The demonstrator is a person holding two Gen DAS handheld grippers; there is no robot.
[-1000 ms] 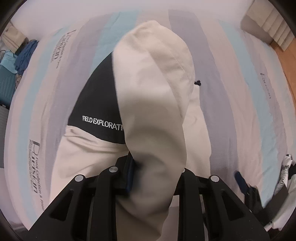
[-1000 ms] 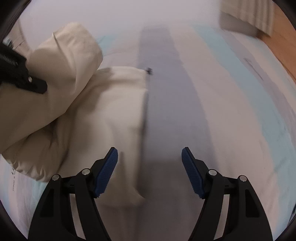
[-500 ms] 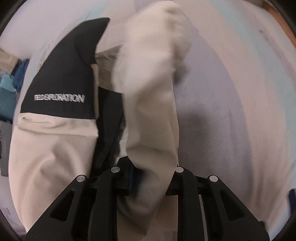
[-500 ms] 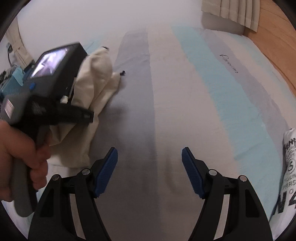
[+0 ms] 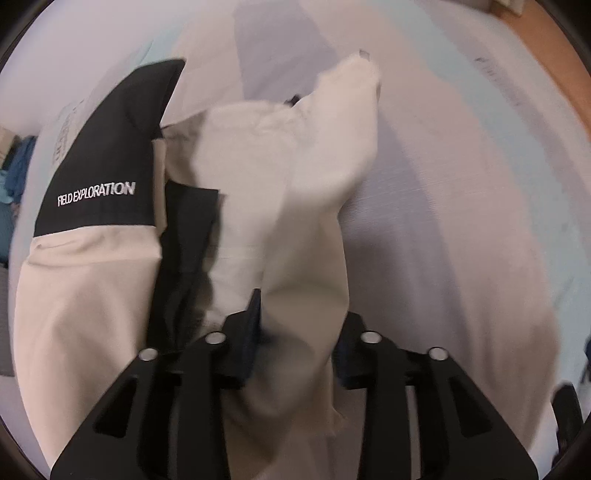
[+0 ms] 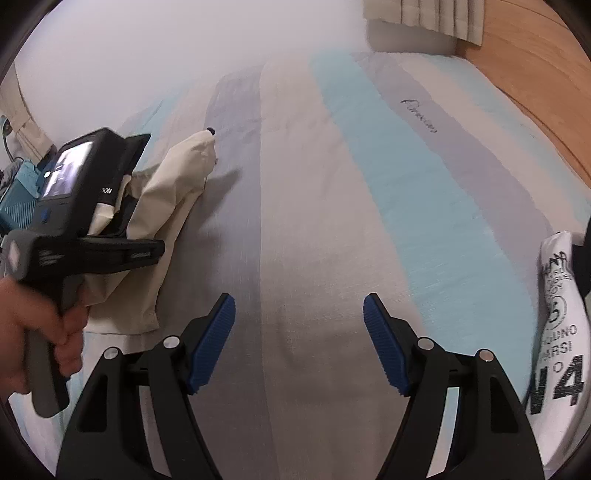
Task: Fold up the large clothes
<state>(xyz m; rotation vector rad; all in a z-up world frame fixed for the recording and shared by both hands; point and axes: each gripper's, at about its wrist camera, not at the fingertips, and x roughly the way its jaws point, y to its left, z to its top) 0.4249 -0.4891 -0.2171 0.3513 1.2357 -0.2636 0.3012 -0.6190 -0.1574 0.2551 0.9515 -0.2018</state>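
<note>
A cream and black jacket (image 5: 92,280) with the words "FIELD EXPLORATION" lies on the striped bed sheet (image 5: 461,206). My left gripper (image 5: 295,332) is shut on a cream part of the jacket (image 5: 306,206) and holds it bunched above the rest. In the right wrist view the jacket (image 6: 166,206) shows at the left, with the left gripper's body (image 6: 74,229) and a hand over it. My right gripper (image 6: 299,332) is open and empty over the bare sheet (image 6: 332,206), to the right of the jacket.
A white garment with black print (image 6: 557,332) lies at the right edge of the bed. Blue and teal items (image 6: 18,192) sit at the far left. A wooden board (image 6: 535,74) and curtains (image 6: 424,18) are at the far right.
My left gripper has carried the cream part across the jacket, which now sits further left and lower in its view. My right gripper has drawn back and right, away from the jacket, staying open.
</note>
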